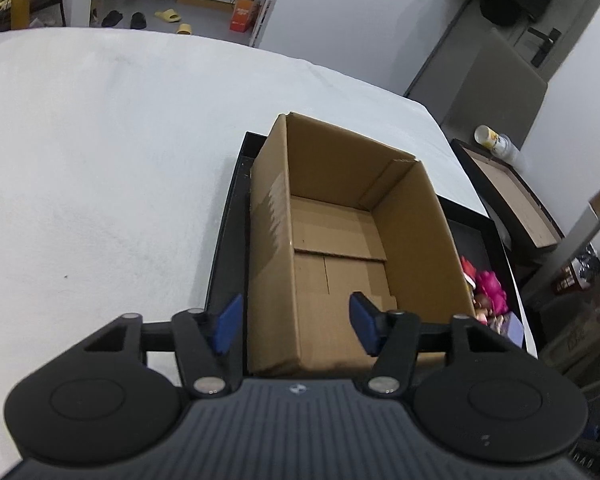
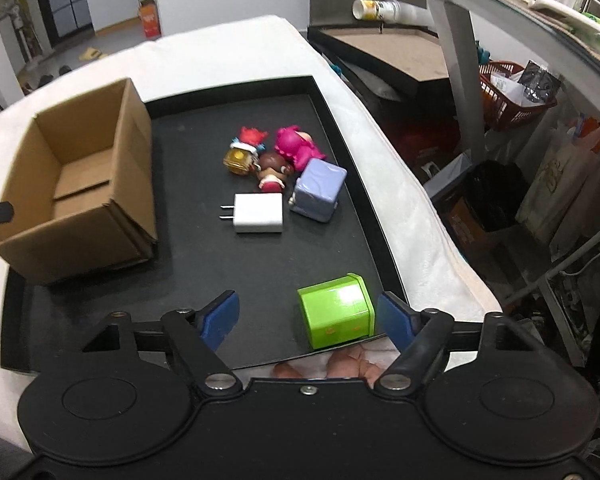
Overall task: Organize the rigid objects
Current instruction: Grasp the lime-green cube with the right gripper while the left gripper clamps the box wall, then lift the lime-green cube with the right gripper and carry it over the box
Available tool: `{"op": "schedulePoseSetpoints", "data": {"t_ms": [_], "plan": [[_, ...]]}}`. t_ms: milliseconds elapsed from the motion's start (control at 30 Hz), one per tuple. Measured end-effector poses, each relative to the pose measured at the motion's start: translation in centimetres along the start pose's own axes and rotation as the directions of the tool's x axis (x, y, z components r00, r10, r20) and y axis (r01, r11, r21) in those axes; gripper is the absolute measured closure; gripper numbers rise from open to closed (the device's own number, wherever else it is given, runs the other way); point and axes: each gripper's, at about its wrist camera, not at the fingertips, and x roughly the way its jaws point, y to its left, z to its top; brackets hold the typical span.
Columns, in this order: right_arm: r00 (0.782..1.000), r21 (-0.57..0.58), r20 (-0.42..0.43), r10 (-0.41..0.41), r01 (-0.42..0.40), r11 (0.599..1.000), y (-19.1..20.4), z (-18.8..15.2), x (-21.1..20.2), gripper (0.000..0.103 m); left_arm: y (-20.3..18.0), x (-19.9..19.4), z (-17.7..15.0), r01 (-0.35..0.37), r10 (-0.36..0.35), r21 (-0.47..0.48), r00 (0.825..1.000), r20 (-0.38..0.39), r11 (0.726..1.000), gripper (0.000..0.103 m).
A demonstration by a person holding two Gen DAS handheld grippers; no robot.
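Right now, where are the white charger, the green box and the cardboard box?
white charger (image 2: 259, 213): right wrist view, middle of its top face.
green box (image 2: 336, 312): right wrist view, its shiny upper side.
cardboard box (image 1: 336, 232): left wrist view, its bare inside floor.

left wrist: close above cardboard box (image 1: 340, 248), looking steeply down into it | right wrist: right of box (image 2: 76, 184), facing down over black tray (image 2: 340, 128) | shared: box, tray
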Motion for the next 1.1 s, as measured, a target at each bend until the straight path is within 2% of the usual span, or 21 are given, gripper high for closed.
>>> {"op": "schedulePoseSetpoints", "data": {"t_ms": [333,433,667,733,800,1100], "plan": [[0.997,-0.056,-0.052,-0.056,0.053,0.997,0.4,0.5,3.7,0.033,1.6,2.0,-0.1,0.031,-0.031,-0.022,0.999,0.034,0.999,0.057],[0.995,-0.069,-0.059,-0.083,0.079,0.994,0.3,0.6,4.7,0.033,2.1,1.9,-0.2,0.006,-0.007,0.018,0.998,0.062,1.000,0.057],[0.992,-0.074,-0.075,-0.100,0.094,0.993,0.4,0.8,6.5,0.033,2.5,2.4,-0.7,0.065,-0.066,0.027,0.997,0.050,0.998,0.068],[0.991,-0.094,-0.080,-0.104,0.096,0.991,0.7,0.6,6.8,0.036,2.6,2.5,-0.8,0.080,-0.081,0.028,0.995,0.051,0.996,0.071],[0.989,-0.113,-0.095,-0.115,0.104,0.988,1.0,0.4,7.2,0.048,2.7,2.6,-0.8,0.085,-0.086,0.028,0.995,0.054,0.996,0.072],[0.998,-0.116,-0.049,-0.047,0.041,0.992,1.9,1.2,5.5,0.052,3.1,2.6,-0.9,0.095,-0.096,0.014,0.993,0.063,0.995,0.072]]}}
